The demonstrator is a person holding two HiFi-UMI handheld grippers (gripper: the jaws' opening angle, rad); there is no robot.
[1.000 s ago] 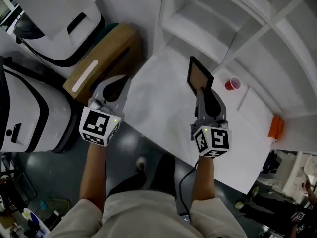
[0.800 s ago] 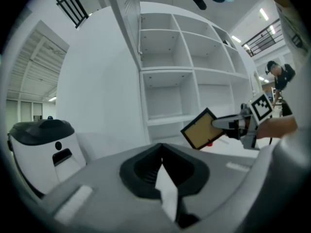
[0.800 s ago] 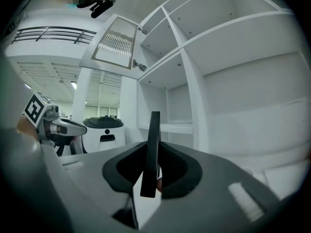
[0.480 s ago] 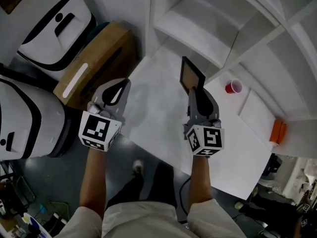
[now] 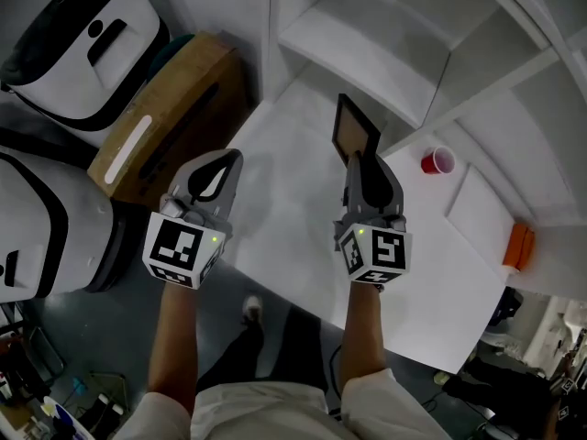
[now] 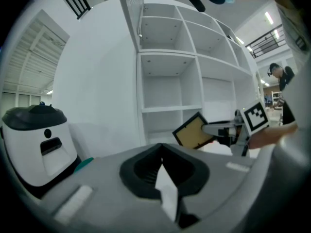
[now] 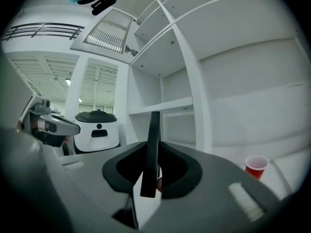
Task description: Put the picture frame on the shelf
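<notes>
— Where is the picture frame (image 5: 355, 134)?
— Upright, clamped by its edge in the right gripper (image 5: 354, 159), over the white table (image 5: 275, 191), before the shelf (image 5: 367, 49).
— The left gripper (image 5: 229, 159)?
— Jaws together, empty, near the table's edge.

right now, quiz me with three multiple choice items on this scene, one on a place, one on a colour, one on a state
1. In the head view, where is the cup from the picture frame?
A to its right
B to its left
C on top of it

2. What colour is the cup?
A blue
B red
C green

3. What is the right gripper doing?
A open and empty
B shut on the cup
C shut on the picture frame

Answers:
1 A, it shows right of the frame and apart from it.
2 B, it is red in the head view and the right gripper view.
3 C, its jaws clamp the frame's lower edge.
</notes>
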